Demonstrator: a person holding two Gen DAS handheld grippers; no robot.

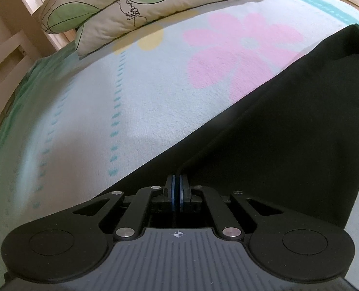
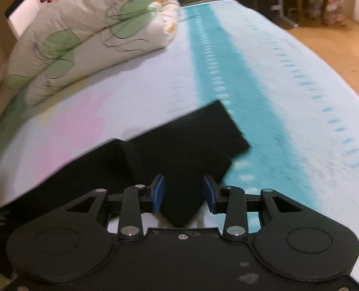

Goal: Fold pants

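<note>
Left hand-held gripper [image 1: 176, 179] angled down, clamped on black pants [image 1: 288, 126], right hand-held gripper [image 2: 183, 184] half open, gripping nothing

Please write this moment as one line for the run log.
left gripper: shut on black pants | right gripper: open, pants corner between pads, not pressed | surface: flowered blanket

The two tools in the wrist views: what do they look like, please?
Both are black. The left tool and the right tool each have blue pads, linkage bars with silver rivets, and round discs at the sides. The left one has a grey ribbed plate with a small crosshair mark.
</note>
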